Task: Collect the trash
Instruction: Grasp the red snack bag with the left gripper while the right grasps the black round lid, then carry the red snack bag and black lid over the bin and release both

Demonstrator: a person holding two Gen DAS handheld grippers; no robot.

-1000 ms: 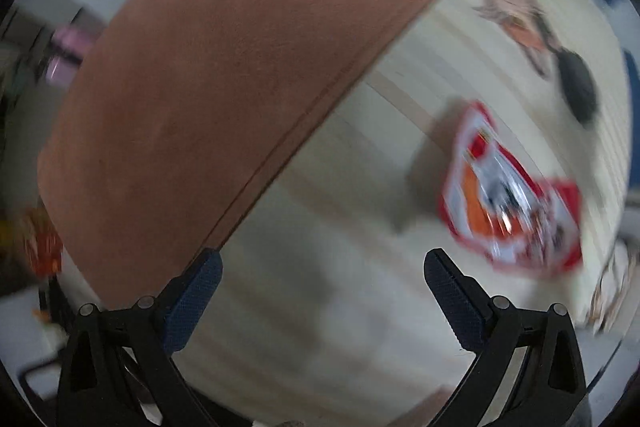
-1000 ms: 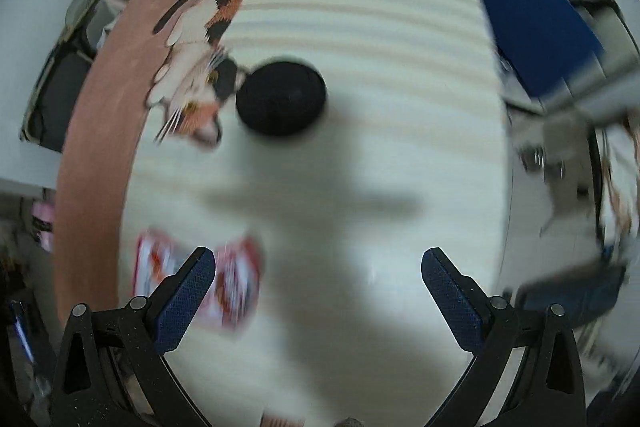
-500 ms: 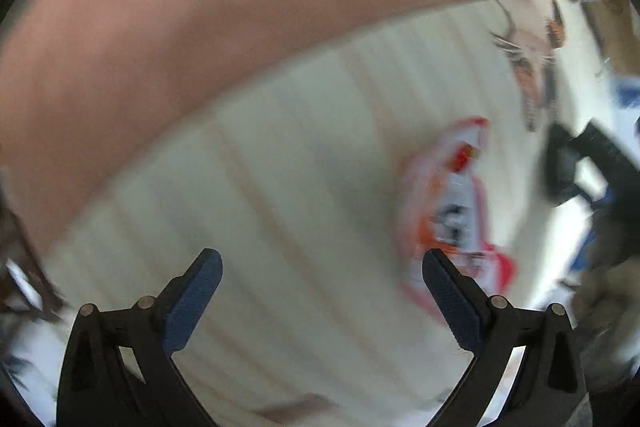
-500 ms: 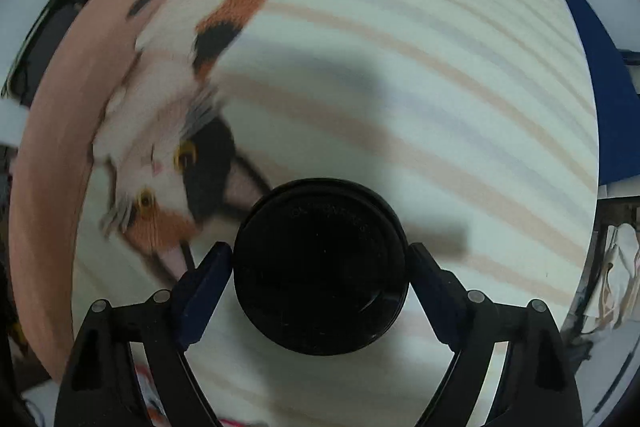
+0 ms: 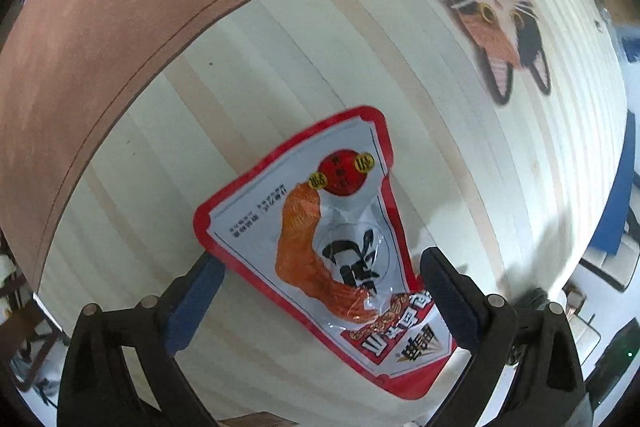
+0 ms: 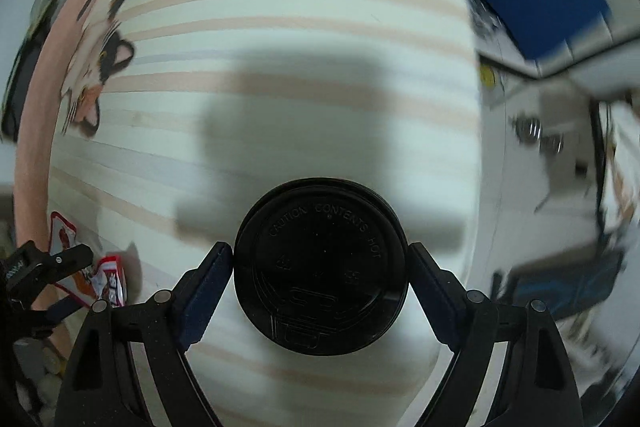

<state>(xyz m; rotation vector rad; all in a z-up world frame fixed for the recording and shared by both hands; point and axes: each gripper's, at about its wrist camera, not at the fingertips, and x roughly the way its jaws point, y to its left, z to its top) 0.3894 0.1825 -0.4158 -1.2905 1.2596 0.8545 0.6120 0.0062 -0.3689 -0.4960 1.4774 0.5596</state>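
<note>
your left gripper [image 5: 322,277] points steeply down at the striped bench [image 5: 248,75]. its jaws stand wide and are closing slightly. the red and white snack wrapper [image 5: 320,247] lies flat between them; its left corner sits at the left jaw's tip and its right edge runs just beside the right jaw, but you cannot tell that either pad presses on it. the wrapper carries chinese characters and an orange food picture; the small print is too fine to read. beyond the jaws, to the upper right, a printed cat face [image 5: 500,11] decorates the bench cover.

your right gripper [image 6: 320,261] points straight down. its jaws are wide apart, with both blue pads set against the rim of a round black cup lid [image 6: 320,263], one on each side. raised lettering on the lid reads "caution contents hot". far to the left of these jaws, the left gripper [image 6: 48,263] shows over the wrapper [image 6: 108,283].
</note>
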